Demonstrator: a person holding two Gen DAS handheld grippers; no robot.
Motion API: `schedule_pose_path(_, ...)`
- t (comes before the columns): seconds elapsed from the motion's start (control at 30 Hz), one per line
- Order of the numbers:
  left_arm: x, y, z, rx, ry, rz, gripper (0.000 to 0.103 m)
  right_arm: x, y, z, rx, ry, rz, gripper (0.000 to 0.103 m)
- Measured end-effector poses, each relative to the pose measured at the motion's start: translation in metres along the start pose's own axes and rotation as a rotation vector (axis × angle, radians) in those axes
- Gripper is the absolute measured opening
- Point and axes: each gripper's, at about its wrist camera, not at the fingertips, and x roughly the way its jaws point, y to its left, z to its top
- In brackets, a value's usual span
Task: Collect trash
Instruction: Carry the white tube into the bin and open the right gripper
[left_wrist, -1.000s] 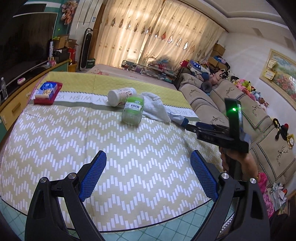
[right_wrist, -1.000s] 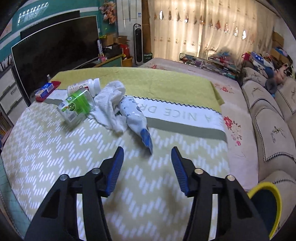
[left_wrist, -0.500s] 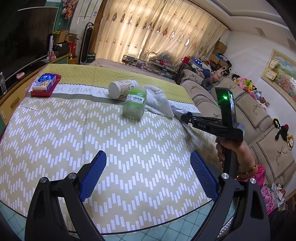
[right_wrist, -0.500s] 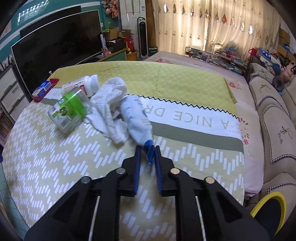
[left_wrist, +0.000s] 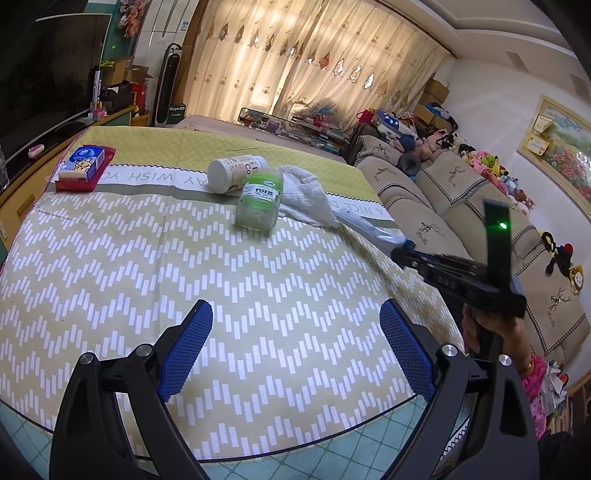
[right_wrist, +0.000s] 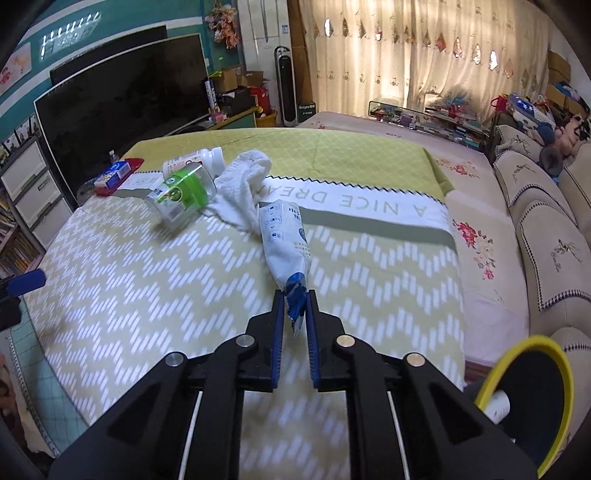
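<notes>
The right claw (right_wrist: 295, 308) is squeezed tight on the blue end of a white plastic wrapper with blue print (right_wrist: 284, 240). Its 2 blue pads (right_wrist: 277, 325) press the crinkled tip from both sides. The rest of the wrapper stretches away from the claw over the table (right_wrist: 147, 277), which has a green cloth with white zigzag marks. The far end of the wrapper sits just beside a crumpled white cloth (right_wrist: 242, 184).

A clear jar with a green lid (right_wrist: 181, 194) lies on its side next to the cloth. A white plastic bottle (right_wrist: 194, 158) lies on its side right behind the jar. A flat red tray with a blue and white box (right_wrist: 114, 175) rests near the far corner of the table, well apart from the wrapper.

The left claw (left_wrist: 295, 347) is wide open and holds nothing. It hangs over the near part of the table, with only the zigzag cloth between its 2 blue pads (left_wrist: 186, 350).

A round bin with a yellow rim (right_wrist: 524, 402) shows low down beside the right claw, and a white thing lies inside it.
</notes>
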Motion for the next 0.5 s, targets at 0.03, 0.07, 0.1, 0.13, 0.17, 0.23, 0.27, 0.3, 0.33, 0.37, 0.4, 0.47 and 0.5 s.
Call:
schedule_pose_path(0.03, 0.0, -0.001, 0.0, 0.002, 0.0, 0.0, 0.091, -0.006, -0.001, -0.004, 0.01, -0.008, 0.004, 0.011)
schedule_pose_path(0.07, 0.0, -0.002, 0.0, 0.004, 0.001, -0.001, 0.091, -0.013, -0.003, -0.01, 0.022, -0.016, 0.01, 0.011)
schedule_pose_path(0.1, 0.0, -0.003, 0.0, 0.006, 0.002, -0.001, 0.091, -0.018, -0.005, -0.014, 0.031, -0.023, 0.012, 0.011)
schedule_pose_path(0.13, -0.001, -0.005, -0.001, 0.008, 0.001, 0.0, 0.091, -0.026, -0.006, -0.02, 0.042, -0.034, 0.013, 0.011)
schedule_pose_path(0.17, -0.001, -0.006, -0.001, 0.012, 0.002, 0.0, 0.091, -0.031, -0.008, -0.023, 0.05, -0.04, 0.013, 0.011)
schedule_pose_path(0.23, -0.002, -0.008, -0.002, 0.017, 0.002, -0.001, 0.091, -0.042, -0.011, -0.032, 0.07, -0.053, 0.011, 0.011)
schedule_pose_path(0.27, -0.002, -0.01, -0.002, 0.02, 0.001, -0.001, 0.091, -0.049, -0.015, -0.037, 0.086, -0.062, 0.006, 0.011)
schedule_pose_path(0.3, -0.002, -0.011, -0.002, 0.024, 0.001, -0.002, 0.091, -0.054, -0.018, -0.042, 0.1, -0.069, 0.001, 0.011)
schedule_pose_path(0.33, -0.003, -0.013, -0.002, 0.027, 0.001, -0.003, 0.091, -0.059, -0.022, -0.046, 0.114, -0.075, -0.006, 0.011)
schedule_pose_path(0.37, -0.003, -0.014, -0.002, 0.03, 0.001, -0.003, 0.091, -0.065, -0.029, -0.052, 0.133, -0.079, -0.02, 0.011)
schedule_pose_path(0.4, -0.003, -0.016, -0.002, 0.032, 0.002, -0.005, 0.091, -0.069, -0.035, -0.056, 0.149, -0.081, -0.034, 0.011)
schedule_pose_path(0.47, -0.002, -0.019, -0.002, 0.04, 0.005, -0.007, 0.091, -0.077, -0.05, -0.067, 0.192, -0.086, -0.072, 0.011)
schedule_pose_path(0.5, -0.002, -0.021, -0.002, 0.044, 0.006, -0.006, 0.091, -0.081, -0.06, -0.073, 0.219, -0.087, -0.091, 0.011)
